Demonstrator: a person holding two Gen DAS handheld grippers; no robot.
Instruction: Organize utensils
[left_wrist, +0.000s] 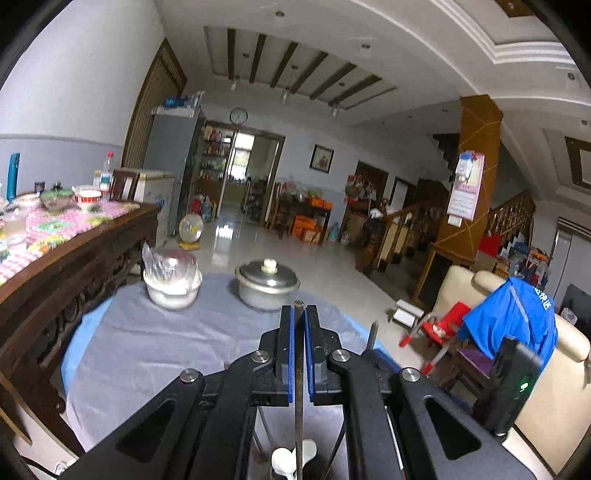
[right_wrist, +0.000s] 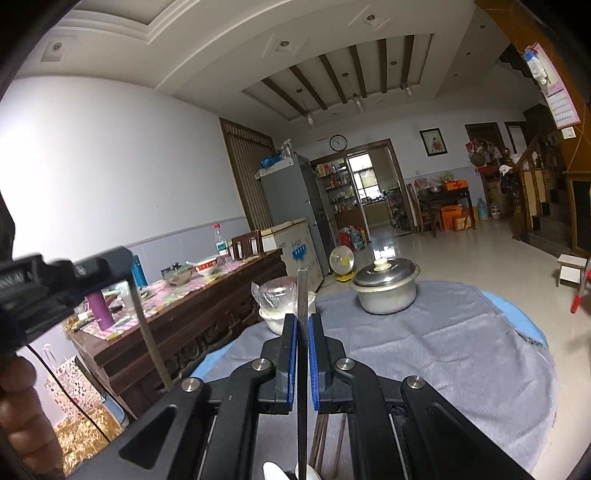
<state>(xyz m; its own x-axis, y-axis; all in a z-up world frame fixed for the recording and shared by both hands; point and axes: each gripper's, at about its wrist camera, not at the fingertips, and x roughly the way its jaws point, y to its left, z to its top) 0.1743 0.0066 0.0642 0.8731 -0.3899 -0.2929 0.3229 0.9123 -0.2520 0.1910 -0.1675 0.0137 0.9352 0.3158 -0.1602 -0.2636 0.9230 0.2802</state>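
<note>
Left wrist view: metal utensil (left_wrist: 298, 354) clamped upright between left tool (left_wrist: 299, 314) fingers. Right tool (right_wrist: 302, 321) likewise pinches flat metal utensil (right_wrist: 303, 332). White spoons (left_wrist: 291, 459) below. Lidded pot (left_wrist: 266, 284), covered bowl (left_wrist: 171, 284) stand ahead on grey-clothed worktop (left_wrist: 147, 350).

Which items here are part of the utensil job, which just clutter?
Job: left gripper shut on a thin metal utensil; right gripper shut on another metal utensil; white spoons below.

Clutter: lidded pot, wrapped bowl, side table.
</note>
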